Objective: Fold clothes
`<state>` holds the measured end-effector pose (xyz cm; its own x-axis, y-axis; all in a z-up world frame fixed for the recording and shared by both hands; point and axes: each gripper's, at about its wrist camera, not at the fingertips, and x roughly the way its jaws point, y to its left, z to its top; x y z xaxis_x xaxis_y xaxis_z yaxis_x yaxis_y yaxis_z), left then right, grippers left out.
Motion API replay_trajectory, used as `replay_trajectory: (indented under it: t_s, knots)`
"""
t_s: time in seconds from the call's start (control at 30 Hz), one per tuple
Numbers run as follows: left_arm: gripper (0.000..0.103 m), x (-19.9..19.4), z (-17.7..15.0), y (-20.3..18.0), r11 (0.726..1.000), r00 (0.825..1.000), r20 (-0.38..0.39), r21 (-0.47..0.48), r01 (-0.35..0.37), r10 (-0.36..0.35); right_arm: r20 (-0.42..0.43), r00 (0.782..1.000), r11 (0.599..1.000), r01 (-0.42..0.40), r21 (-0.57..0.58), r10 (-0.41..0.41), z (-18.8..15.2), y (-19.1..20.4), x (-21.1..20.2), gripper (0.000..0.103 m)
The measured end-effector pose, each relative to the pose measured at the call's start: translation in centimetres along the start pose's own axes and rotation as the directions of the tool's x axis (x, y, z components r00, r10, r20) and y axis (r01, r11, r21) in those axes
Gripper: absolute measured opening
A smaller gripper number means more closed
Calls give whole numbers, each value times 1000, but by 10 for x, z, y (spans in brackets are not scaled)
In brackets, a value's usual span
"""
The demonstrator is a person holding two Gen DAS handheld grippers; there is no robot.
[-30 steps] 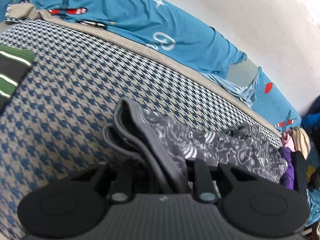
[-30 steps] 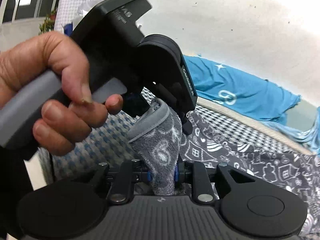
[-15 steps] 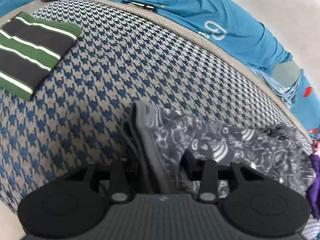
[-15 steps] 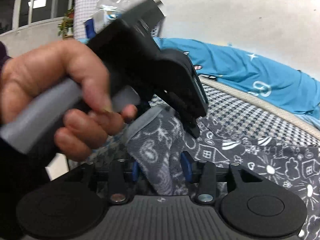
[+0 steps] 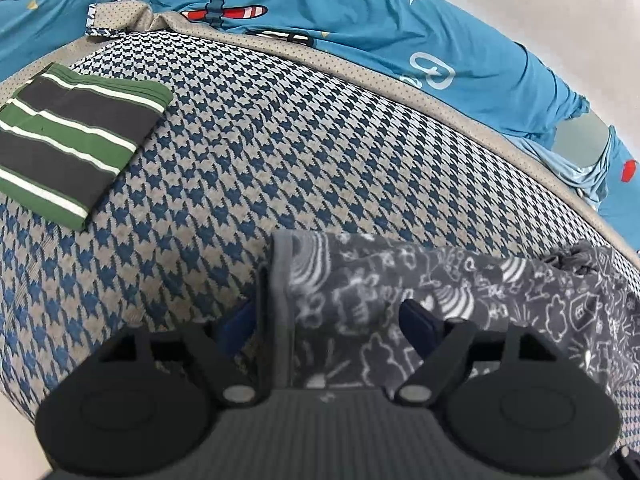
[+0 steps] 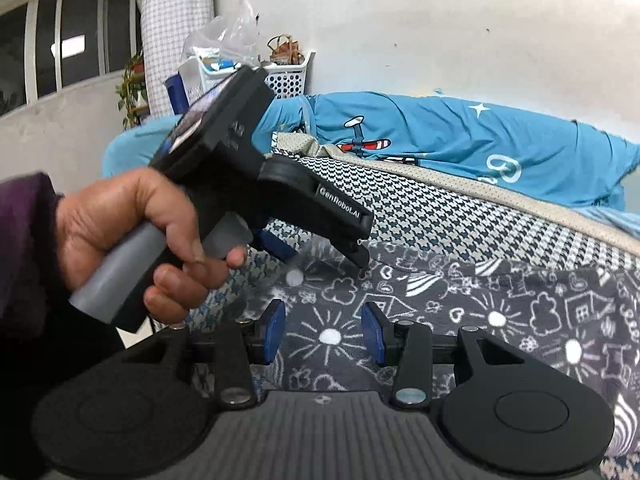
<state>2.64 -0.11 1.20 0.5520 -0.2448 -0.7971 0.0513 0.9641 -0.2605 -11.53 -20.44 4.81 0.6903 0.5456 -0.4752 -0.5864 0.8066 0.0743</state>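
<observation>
A grey garment with white doodle print (image 5: 460, 300) lies on the houndstooth bed cover (image 5: 280, 140), its plain grey hem nearest the camera. My left gripper (image 5: 326, 322) hangs over that hem. Its jaws are opening: the cloth lies between the blue pads (image 5: 236, 324), but they do not press it. In the right wrist view the garment (image 6: 500, 308) lies spread flat. My right gripper (image 6: 324, 332) stands open just above it and pinches nothing. A hand (image 6: 132, 232) holds the left gripper (image 6: 320, 256) close by on the left, pointing down at the cloth.
A folded green, black and white striped garment (image 5: 72, 152) lies on the cover at the left. A blue aeroplane-print sheet (image 5: 360, 20) is bunched along the far edge by the wall. A white basket (image 6: 288, 76) and a plastic bag stand beyond the bed.
Both grippers were shut on the garment's raised hem a second ago. Both have let go, and the cloth has dropped flat onto the cover. The left jaws have spread wide.
</observation>
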Motion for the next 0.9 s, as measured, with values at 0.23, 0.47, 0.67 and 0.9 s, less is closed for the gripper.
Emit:
replay_trajectory:
  t_s: [0.23,0.47,0.67,0.9]
  knots:
    - [94,-6,-4,-9,997,998,33,59,-55,53,-13,999,999,42,11,-41,-5,-8,-11,42]
    - [95,-4,-6,-14,995,998,17,77,-59,58,-57,994,995,95,-14,-95,-8,-19,-12,42]
    - [96,-4,-8,-18,992,998,14,106,-70,69,-82,990,994,111,-21,-113,-7,-36,-11,43]
    - [100,1,-9,-25,988,997,7,133,-81,81,-111,985,991,130,-19,-131,-6,-63,-15,43]
